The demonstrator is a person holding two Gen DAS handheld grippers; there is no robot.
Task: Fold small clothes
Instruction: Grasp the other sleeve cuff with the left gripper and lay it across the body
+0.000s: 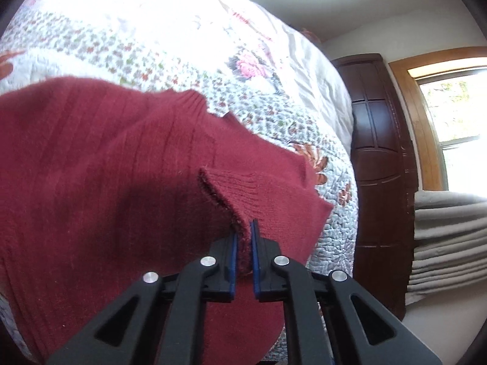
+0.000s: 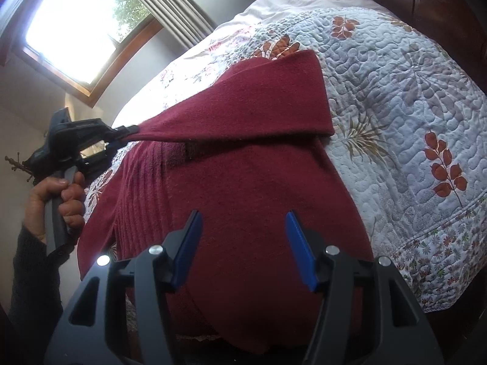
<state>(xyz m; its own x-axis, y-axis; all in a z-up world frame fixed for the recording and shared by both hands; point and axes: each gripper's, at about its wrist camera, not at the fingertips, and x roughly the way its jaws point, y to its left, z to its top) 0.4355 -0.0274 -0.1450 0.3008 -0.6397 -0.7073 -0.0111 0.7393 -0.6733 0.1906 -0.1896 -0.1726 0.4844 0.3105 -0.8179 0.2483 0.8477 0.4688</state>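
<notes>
A dark red knit sweater [image 1: 91,158] lies spread on a floral quilted bed [image 1: 170,60]. My left gripper [image 1: 243,231] is shut on the ribbed cuff [image 1: 240,191] of a sleeve, lifted off the body of the garment. In the right wrist view the sweater [image 2: 243,188] fills the middle, and its sleeve [image 2: 243,112] stretches taut to the left gripper [image 2: 127,132], held by a hand [image 2: 57,197]. My right gripper [image 2: 243,216] hovers open over the sweater's lower body, nothing between its blue pads [image 2: 188,249].
The quilt [image 2: 411,106] runs right to a flowered border near the bed edge. A dark wooden headboard [image 1: 380,152] stands beyond the bed, with folded grey bedding [image 1: 450,237] beside it. Windows [image 2: 76,24] let in bright light.
</notes>
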